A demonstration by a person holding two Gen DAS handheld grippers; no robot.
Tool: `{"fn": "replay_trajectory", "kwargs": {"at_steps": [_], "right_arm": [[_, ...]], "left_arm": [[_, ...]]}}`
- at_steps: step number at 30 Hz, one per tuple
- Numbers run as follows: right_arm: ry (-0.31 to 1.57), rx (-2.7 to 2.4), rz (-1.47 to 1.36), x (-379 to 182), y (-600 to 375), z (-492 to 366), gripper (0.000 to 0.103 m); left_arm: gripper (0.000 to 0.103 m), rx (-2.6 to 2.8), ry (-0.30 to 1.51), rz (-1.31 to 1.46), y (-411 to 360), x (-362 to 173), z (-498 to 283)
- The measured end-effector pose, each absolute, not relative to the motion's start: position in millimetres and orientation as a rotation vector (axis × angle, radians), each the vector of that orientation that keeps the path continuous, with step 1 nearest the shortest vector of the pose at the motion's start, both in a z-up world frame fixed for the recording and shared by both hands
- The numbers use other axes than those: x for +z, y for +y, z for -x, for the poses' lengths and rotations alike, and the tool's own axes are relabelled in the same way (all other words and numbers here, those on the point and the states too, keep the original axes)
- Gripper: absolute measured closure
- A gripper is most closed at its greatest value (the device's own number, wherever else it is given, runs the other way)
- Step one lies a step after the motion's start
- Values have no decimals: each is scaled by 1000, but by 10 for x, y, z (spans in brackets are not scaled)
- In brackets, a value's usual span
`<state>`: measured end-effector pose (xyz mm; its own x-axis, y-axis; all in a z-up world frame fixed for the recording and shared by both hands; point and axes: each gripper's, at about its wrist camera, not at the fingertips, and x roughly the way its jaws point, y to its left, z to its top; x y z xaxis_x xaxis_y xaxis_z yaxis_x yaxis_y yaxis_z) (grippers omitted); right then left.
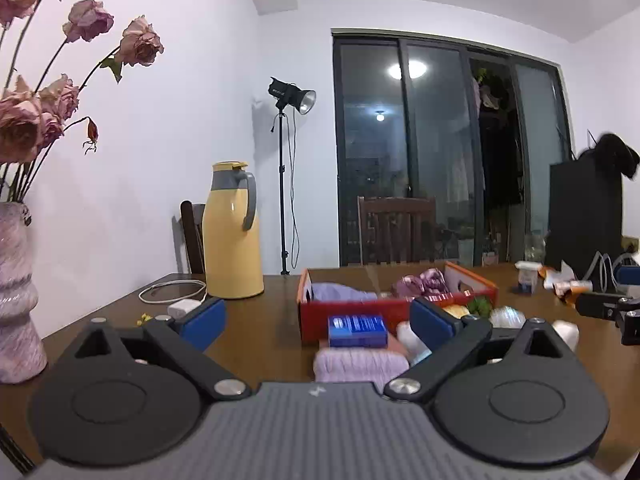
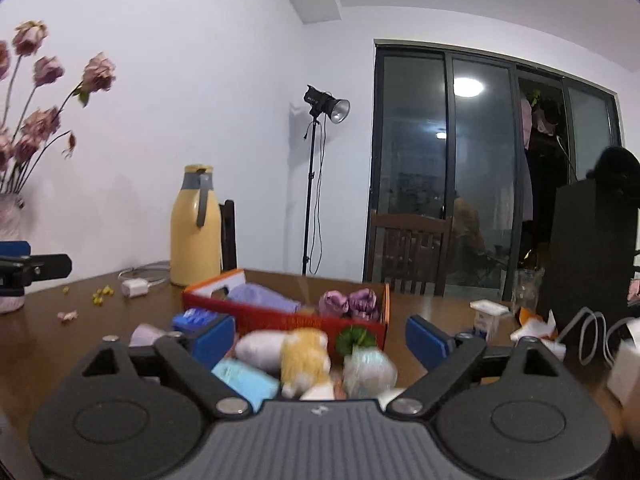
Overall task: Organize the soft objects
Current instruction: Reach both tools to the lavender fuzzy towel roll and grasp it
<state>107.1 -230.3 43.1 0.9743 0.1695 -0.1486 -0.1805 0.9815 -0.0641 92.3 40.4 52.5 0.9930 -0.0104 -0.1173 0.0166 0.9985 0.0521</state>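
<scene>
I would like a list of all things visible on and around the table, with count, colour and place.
box: one, red-orange, table centre
folded cloths: lavender and pink, inside box
soft items: several, mixed colours, before box
blue packet: one, on lavender cloth
jug: one, yellow, left rear
vase: one, pink, dried roses
charger: one, white, near jug
studio lamp: one, black, by wall
left gripper: open, empty
right gripper: open, empty

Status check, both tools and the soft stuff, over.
Left tool open, empty. Right tool open, empty. Red box partly filled; soft toys piled loose before it. Nothing blocking.
</scene>
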Motion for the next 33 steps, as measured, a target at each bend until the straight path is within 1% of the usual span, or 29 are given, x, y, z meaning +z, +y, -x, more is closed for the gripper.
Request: {"fn": "replay_trajectory", "kwargs": {"at_steps": [1, 6, 9, 17, 21, 23, 24, 25, 26, 27, 28, 29, 30, 31, 32, 33], "right_arm": [[147, 172, 87, 359, -2292, -975, 8], [166, 175, 26, 61, -2298, -532, 8], [142, 166, 42, -27, -2288, -412, 7], [171, 132, 40, -29, -2306, -676, 7], [214, 183, 1, 25, -2234, -955, 9], [206, 244, 4, 60, -2127, -1100, 10], [206, 276, 28, 63, -2047, -1198, 12], [217, 297, 51, 63, -1967, -1300, 19], [239, 318, 68, 59, -1876, -1420, 24], [264, 341, 73, 59, -1807, -1534, 33], [294, 368, 67, 57, -1738, -1665, 41], [319, 386, 54, 62, -1680, -1780, 44], [344, 403, 36, 69, -1618, -1903, 49], [362, 419, 11, 72, -1564, -2018, 51], [375, 435, -15, 86, -1516, -2139, 53], [384, 448, -30, 96, -1467, -2254, 56]], "left_arm": [[0, -13, 119, -55, 376, 469, -858], [0, -72, 161, 11, 376, 151, -573], [0, -51, 151, -20, 353, 33, -581], [0, -34, 176, 9, 447, -26, -789], [0, -78, 209, 30, 523, 15, -1084], [0, -140, 257, 58, 588, 41, -1358], [1, -139, 279, 66, 601, 42, -1475], [1, -142, 301, 69, 619, 46, -1606], [1, -162, 314, 66, 640, 57, -1740], [1, -171, 315, 73, 667, 62, -1854], [5, -177, 323, 81, 688, 67, -1966], [8, -178, 343, 97, 717, 79, -2092], [15, -176, 375, 139, 769, 97, -2241], [20, -182, 395, 181, 817, 109, -2352], [23, -195, 413, 223, 867, 108, -2462], [30, -203, 433, 250, 913, 100, -2564]]}}
